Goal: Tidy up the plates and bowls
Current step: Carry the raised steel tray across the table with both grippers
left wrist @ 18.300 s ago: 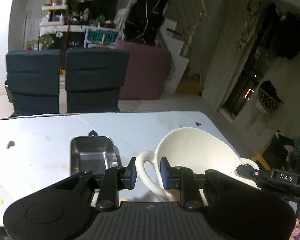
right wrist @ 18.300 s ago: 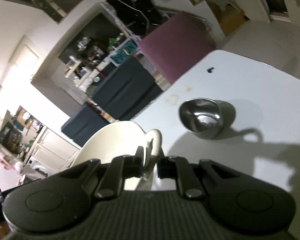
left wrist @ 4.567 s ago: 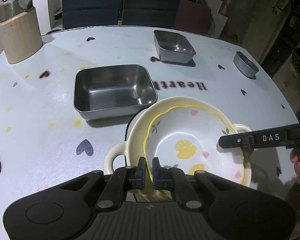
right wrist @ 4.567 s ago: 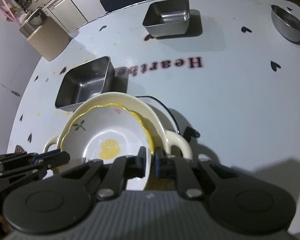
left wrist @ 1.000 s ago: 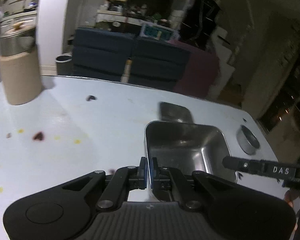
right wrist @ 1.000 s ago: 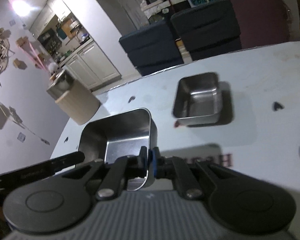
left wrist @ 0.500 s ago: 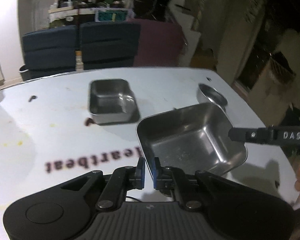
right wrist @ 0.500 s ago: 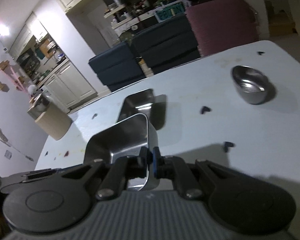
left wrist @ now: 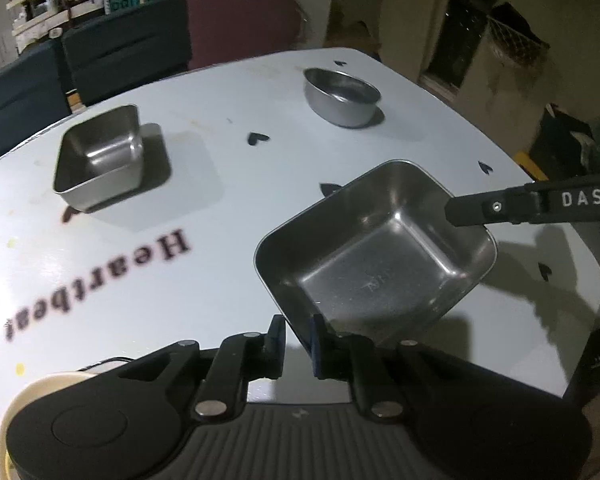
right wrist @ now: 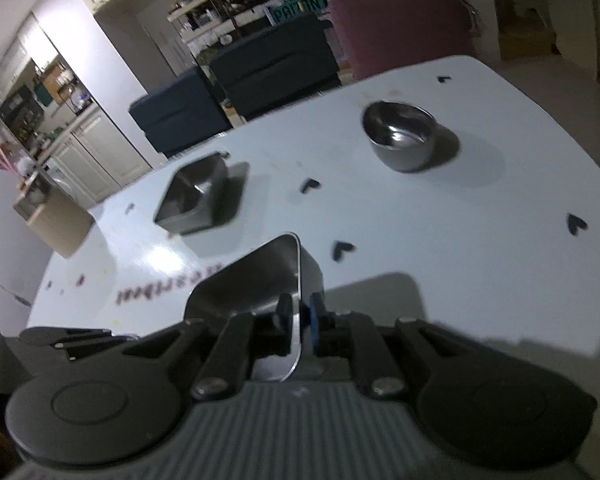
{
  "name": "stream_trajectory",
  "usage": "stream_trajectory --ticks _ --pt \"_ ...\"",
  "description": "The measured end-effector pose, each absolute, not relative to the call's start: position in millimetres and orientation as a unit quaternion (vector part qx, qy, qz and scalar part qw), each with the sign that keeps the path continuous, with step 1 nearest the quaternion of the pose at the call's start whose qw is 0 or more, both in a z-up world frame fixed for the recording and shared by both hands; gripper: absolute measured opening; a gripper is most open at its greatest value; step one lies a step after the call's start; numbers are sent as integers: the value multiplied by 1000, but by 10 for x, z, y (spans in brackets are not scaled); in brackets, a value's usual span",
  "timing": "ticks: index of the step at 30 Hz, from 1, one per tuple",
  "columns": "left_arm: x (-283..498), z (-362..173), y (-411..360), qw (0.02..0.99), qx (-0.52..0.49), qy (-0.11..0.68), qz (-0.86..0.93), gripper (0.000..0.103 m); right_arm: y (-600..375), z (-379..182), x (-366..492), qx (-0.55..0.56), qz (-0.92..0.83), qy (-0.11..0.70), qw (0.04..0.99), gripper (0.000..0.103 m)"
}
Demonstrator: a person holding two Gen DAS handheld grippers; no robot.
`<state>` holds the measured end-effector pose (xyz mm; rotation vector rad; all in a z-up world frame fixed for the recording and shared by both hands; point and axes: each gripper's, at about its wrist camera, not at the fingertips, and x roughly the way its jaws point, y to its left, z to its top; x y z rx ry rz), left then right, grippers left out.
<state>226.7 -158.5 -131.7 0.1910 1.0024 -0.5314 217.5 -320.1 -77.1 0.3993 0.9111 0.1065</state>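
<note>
**Steel tray between two loosening grippers, over the table's right end**

The big tray (left wrist: 376, 256) is the landmark: a rectangular steel dish with rounded corners, tilted, above the white table (left wrist: 228, 208) near its right edge. Whether its base touches the table cannot be told.

The left gripper (left wrist: 297, 338) stands at the tray's near rim. Its jaws are opening; the rim's corner sits in the gap, close against the right blue pad, while the left pad stands clear of it. The grip looks slack rather than pinching.

The right gripper (right wrist: 300, 320) straddles the opposite rim, one finger inside the tray (right wrist: 260, 280) and one outside. Its jaws are also opening, with the thin steel wall between the pads and a sliver of daylight on either side. In the left view this gripper's finger, marked "DAS" (left wrist: 532, 202), reaches across the tray's far right rim.

Beyond the tray to the left stands a small tray (left wrist: 100, 160), also rectangular steel, flat on the table. Beyond the tray to the right stands a round steel bowl (left wrist: 342, 96), well apart. The print "Heartbeat" (left wrist: 100, 280) lies left of the tray. A cream rim (left wrist: 40, 392) shows at the near left, below the tray, mostly hidden by the left gripper's body.
</note>
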Motion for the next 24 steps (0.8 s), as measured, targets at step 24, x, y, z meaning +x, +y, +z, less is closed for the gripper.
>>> stream_trajectory --ticks 24 --pt "2343 -1427 -1660 829 86 477 -279 19 -3254 -1138 2263 141 17 506 851 22"
